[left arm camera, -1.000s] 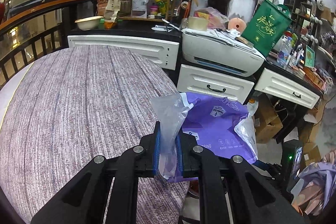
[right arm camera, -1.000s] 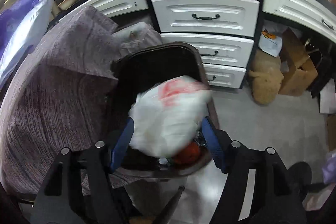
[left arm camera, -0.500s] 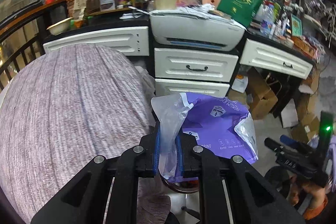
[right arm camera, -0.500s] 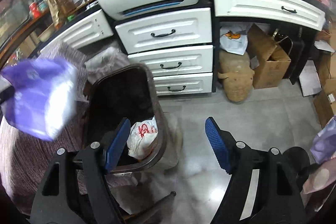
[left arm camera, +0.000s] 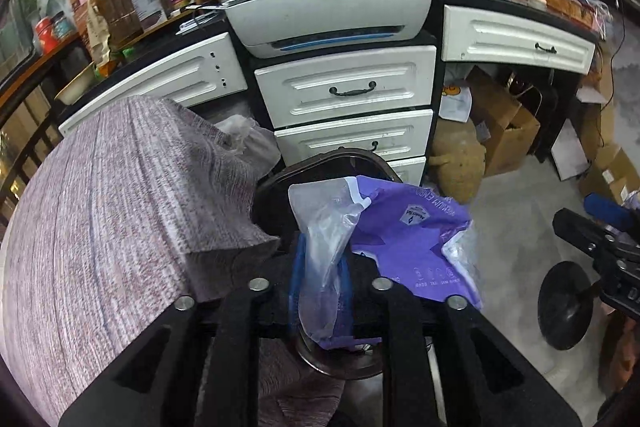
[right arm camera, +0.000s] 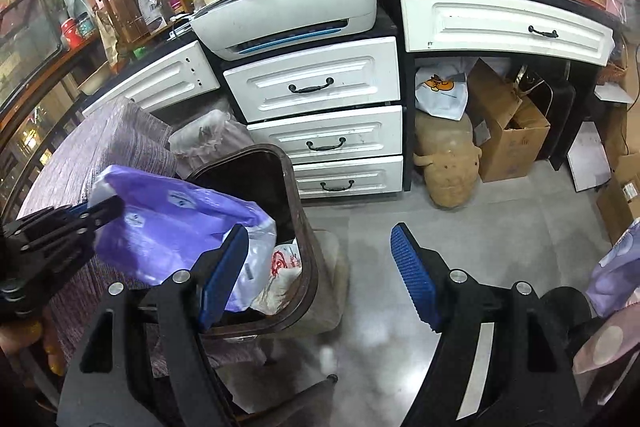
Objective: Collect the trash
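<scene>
A purple plastic bag [left arm camera: 408, 239] with a clear neck hangs from my left gripper [left arm camera: 320, 259], directly above the dark brown trash bin [left arm camera: 328, 163]. Its jaws are opening, with the clear plastic still pinched between the blue pads. In the right wrist view the purple bag [right arm camera: 172, 227] droops over the rim of the bin [right arm camera: 296, 195], with the left gripper [right arm camera: 100, 207] at its left end. A white bag with red print [right arm camera: 280, 267] lies inside the bin. My right gripper [right arm camera: 318, 239] stands open and empty over the floor, just right of the bin.
White drawers [right arm camera: 316, 87] with a printer [right arm camera: 288, 11] on top stand behind the bin. A cloth-covered surface [left arm camera: 100, 219] borders the bin on the left. A tan plush toy [right arm camera: 448, 163] and cardboard boxes [right arm camera: 508, 131] sit on the grey floor at right.
My left gripper carried the purple bag off the cloth surface to above the bin. The white bag left my right gripper and fell into the bin; that gripper drew back.
</scene>
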`<act>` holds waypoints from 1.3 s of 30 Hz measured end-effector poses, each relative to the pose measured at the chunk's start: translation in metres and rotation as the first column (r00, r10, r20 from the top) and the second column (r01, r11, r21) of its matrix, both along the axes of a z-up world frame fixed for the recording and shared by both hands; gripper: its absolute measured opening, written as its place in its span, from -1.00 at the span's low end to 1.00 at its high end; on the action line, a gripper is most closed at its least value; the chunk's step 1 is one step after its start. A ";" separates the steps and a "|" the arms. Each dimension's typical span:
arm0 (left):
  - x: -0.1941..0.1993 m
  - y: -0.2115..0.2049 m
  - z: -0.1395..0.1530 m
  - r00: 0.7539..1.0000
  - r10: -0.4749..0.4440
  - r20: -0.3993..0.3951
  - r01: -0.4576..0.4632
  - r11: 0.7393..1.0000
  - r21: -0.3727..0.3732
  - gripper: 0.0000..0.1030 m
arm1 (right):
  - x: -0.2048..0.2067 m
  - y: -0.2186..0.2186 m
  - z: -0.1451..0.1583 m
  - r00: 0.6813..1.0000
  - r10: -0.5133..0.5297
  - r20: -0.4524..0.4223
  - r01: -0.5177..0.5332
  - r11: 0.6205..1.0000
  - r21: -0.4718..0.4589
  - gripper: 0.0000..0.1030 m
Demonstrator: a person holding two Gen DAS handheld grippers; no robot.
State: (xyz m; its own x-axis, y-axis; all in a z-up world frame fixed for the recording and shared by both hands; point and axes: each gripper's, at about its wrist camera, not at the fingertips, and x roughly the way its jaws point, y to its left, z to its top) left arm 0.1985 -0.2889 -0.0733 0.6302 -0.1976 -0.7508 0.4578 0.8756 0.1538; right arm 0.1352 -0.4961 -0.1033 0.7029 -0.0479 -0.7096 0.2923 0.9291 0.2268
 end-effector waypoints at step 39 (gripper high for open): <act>-0.156 0.185 0.097 0.930 0.172 0.324 -0.099 0.968 -0.229 0.89 | -0.087 0.181 0.106 0.947 0.119 0.297 -0.051 0.973 -0.226 0.89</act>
State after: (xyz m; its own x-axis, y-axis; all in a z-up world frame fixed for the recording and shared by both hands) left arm 0.0428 -0.1037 0.0241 0.8709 -0.2188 -0.4401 0.2847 0.9545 0.0890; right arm 0.0483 -0.3147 0.0030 0.8926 -0.1043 -0.4386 0.1577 0.9836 0.0870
